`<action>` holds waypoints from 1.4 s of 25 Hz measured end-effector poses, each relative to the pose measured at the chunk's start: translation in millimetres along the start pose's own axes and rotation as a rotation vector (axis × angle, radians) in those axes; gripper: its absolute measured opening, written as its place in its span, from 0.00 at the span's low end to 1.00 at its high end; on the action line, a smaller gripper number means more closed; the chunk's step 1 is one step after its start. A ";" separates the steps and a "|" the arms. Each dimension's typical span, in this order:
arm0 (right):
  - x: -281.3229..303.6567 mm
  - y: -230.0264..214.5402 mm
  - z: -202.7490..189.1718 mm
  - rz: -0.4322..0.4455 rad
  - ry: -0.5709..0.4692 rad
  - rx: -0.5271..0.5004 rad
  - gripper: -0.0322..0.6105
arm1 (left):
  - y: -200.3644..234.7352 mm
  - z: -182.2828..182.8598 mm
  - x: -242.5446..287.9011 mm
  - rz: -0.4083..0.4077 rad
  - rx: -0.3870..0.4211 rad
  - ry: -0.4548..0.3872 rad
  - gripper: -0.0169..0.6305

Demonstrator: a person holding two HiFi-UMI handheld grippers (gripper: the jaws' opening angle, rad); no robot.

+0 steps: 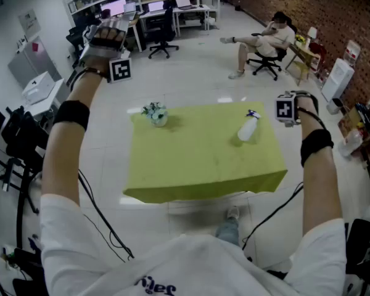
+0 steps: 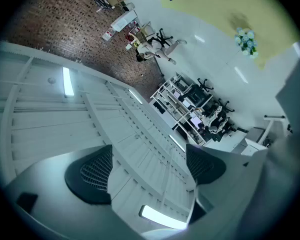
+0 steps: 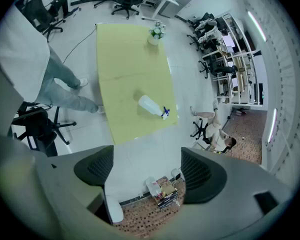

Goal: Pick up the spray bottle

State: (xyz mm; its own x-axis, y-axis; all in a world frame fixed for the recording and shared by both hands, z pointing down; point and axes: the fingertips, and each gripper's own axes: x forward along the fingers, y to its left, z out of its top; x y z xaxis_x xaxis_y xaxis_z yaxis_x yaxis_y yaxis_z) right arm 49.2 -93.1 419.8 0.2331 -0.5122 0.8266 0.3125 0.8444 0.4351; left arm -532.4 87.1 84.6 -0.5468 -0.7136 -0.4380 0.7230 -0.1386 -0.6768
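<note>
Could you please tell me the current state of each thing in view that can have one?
Spray bottle: lying on its side on the table, not held.
Flower pot: upright on the table.
Left gripper: jaws apart, empty, held up away from the table.
Right gripper: jaws apart, empty, off the table's right side.

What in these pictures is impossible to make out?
- Spray bottle: any label or liquid level is too small to read in the head view and the right gripper view.
- The same bottle in the left gripper view: cut off by the top edge.
- What stands under the green cloth: hidden by it in every view.
- Small plant: too small to tell real from fake.
</note>
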 end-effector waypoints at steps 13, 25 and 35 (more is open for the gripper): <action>128.6 -146.0 -79.3 0.030 -0.089 0.000 0.73 | 106.9 200.1 102.6 -0.043 -0.072 -0.035 0.72; 200.2 -223.3 -102.1 0.021 -0.159 -0.044 0.73 | 123.2 328.1 148.7 -0.102 -0.055 -0.086 0.72; 221.7 -239.8 -82.9 0.071 -0.165 0.005 0.73 | 94.7 391.6 195.1 -0.115 -0.105 -0.172 0.72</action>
State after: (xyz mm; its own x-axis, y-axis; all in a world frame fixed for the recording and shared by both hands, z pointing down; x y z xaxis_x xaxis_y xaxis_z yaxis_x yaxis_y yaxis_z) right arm 102.3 -422.2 469.1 0.0999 -0.4187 0.9026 0.2960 0.8786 0.3748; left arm -405.3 -334.1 166.8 -0.5366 -0.8048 -0.2536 0.6076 -0.1599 -0.7780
